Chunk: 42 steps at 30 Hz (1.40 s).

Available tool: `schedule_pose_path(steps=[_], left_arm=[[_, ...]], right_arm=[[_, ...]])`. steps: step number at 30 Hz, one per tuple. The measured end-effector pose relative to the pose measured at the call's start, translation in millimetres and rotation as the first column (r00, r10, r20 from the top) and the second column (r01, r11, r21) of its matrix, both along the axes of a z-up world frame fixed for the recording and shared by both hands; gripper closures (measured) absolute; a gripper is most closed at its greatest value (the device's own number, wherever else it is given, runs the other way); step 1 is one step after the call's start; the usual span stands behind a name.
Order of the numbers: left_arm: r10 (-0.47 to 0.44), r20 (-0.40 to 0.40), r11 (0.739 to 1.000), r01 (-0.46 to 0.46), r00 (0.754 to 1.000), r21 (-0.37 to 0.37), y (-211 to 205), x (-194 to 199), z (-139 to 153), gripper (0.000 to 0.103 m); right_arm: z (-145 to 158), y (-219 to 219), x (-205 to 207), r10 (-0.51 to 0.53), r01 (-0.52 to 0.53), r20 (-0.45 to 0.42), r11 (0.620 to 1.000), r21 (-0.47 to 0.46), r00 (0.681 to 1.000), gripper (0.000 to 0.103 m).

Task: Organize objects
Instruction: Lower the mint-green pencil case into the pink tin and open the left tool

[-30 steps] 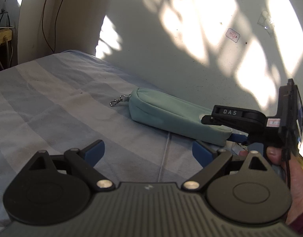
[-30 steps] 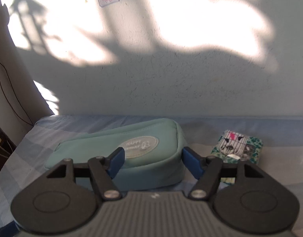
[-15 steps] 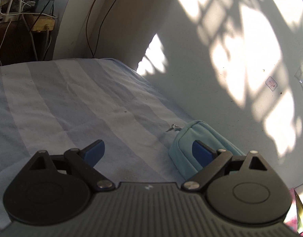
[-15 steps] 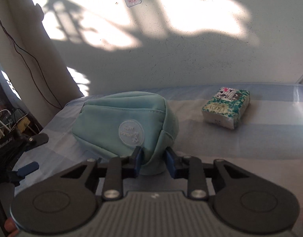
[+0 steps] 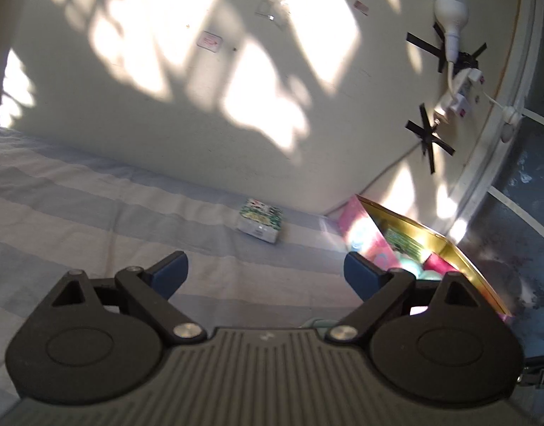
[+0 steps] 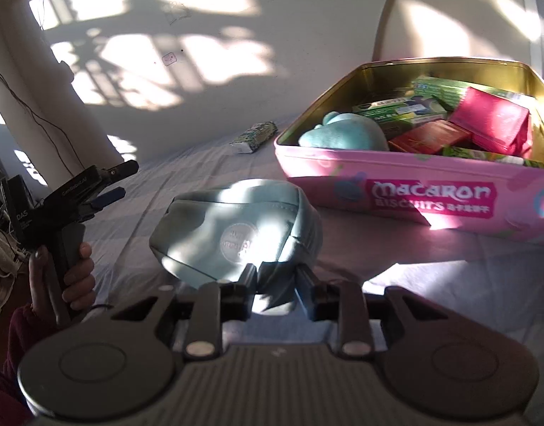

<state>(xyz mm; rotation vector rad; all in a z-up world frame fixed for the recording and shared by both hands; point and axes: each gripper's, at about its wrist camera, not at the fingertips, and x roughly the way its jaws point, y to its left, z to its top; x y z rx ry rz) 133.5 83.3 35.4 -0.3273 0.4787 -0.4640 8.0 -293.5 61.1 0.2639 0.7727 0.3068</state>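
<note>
My right gripper point(image 6: 273, 277) pinches one end of the teal zip pouch point(image 6: 236, 223), carried just in front of the pink biscuit tin point(image 6: 378, 167); its jaws are opening with the fabric still between the pads. The tin holds several boxes and a teal plush point(image 6: 342, 133). Further left, the left gripper point(image 6: 112, 181) is raised in a hand point(image 6: 76, 269). In the left wrist view my left gripper point(image 5: 264, 269) is open over the striped sheet, closing slightly, with nothing between its fingers. It faces a small green patterned box point(image 5: 259, 225) and the tin point(image 5: 364, 234).
The striped blue sheet point(image 5: 94, 213) runs up to a sunlit wall. The patterned box point(image 6: 256, 136) lies near that wall, left of the tin. A bulb point(image 5: 451, 0) and cables are taped to the wall at the right. A cable point(image 6: 41, 117) hangs at the left.
My right gripper closed on the pouch's end and carried it right to the pink tin. The left gripper swung from the pouch's old spot toward the patterned box and the tin.
</note>
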Motion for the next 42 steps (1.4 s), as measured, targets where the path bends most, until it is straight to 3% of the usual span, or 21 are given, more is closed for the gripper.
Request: schedule_pose_path(steps=[2, 5, 10, 12, 14, 16, 17, 20, 23, 25, 27, 30, 34, 38, 40, 42], left_arm=[[-0.090, -0.031, 0.995, 0.089, 0.995, -0.037, -9, -2, -2, 0.011], [-0.147, -0.092, 0.988, 0.143, 0.985, -0.051, -20, -3, -3, 0.013], [-0.157, -0.199, 0.984, 0.171, 0.967, 0.051, -37, -8, -16, 0.016], [-0.147, -0.242, 0.981, 0.172, 0.959, 0.085, -45, -3, -24, 0.016], [-0.140, -0.276, 0.980, 0.174, 0.951, 0.102, -54, 3, -32, 0.019], [-0.111, -0.225, 0.972, 0.153, 0.968, 0.176, -67, 0, -32, 0.024], [-0.110, -0.218, 0.964, 0.157, 0.970, 0.213, -74, -2, -30, 0.030], [-0.090, -0.172, 0.959, 0.132, 0.981, 0.250, -69, -11, -16, 0.031], [-0.070, -0.100, 0.982, 0.087, 0.992, 0.169, -44, -19, 16, 0.032], [-0.066, -0.053, 0.992, 0.071, 0.996, 0.105, -42, -15, 40, 0.032], [-0.077, 0.010, 0.992, 0.076, 0.997, 0.106, -57, -7, 58, 0.032], [-0.120, 0.088, 0.982, 0.105, 0.989, 0.158, -103, 5, 77, 0.032], [-0.207, 0.091, 0.965, 0.187, 0.974, 0.184, -169, 31, 82, 0.031], [-0.245, 0.064, 0.947, 0.225, 0.967, 0.230, -230, 52, 66, 0.029], [-0.236, 0.059, 0.933, 0.209, 0.970, 0.293, -257, 63, 53, 0.027], [-0.183, 0.041, 0.905, 0.152, 0.982, 0.397, -281, 70, 38, 0.028]], right_arm=[[0, -10, -11, -0.040, 0.041, 0.032, 0.998, -0.038, 0.999, 0.050], [-7, -16, -10, -0.037, 0.038, 0.042, 0.999, -0.018, 0.998, 0.046], [-27, -8, 2, 0.033, -0.034, 0.022, 0.999, 0.036, 0.999, 0.040], [-35, 3, 8, 0.061, -0.061, 0.024, 0.998, 0.006, 0.998, 0.021], [-40, 15, 11, 0.078, -0.077, 0.044, 0.997, -0.024, 0.996, 0.022], [-43, 22, 15, 0.074, -0.074, 0.071, 0.997, -0.009, 0.995, 0.021], [-44, 25, 17, 0.070, -0.070, 0.074, 0.998, -0.004, 0.995, 0.025], [-35, 30, 13, 0.072, -0.072, 0.093, 0.997, -0.004, 0.993, 0.042], [-13, 21, 1, 0.132, -0.147, 0.185, 0.987, 0.071, 0.974, 0.049], [5, 18, -5, 0.132, -0.157, 0.276, 0.985, 0.071, 0.952, 0.050], [21, 13, -5, 0.087, -0.110, 0.359, 0.993, 0.043, 0.929, 0.050], [32, -4, 4, -0.007, -0.006, 0.412, 1.000, 0.029, 0.911, 0.049], [34, -44, 19, -0.151, 0.161, 0.441, 0.987, 0.015, 0.884, 0.048], [21, -75, 41, -0.255, 0.303, 0.441, 0.952, -0.041, 0.861, 0.045], [11, -83, 60, -0.284, 0.365, 0.449, 0.925, -0.105, 0.847, 0.041], [-1, -81, 78, -0.335, 0.479, 0.482, 0.851, -0.213, 0.810, 0.038]])
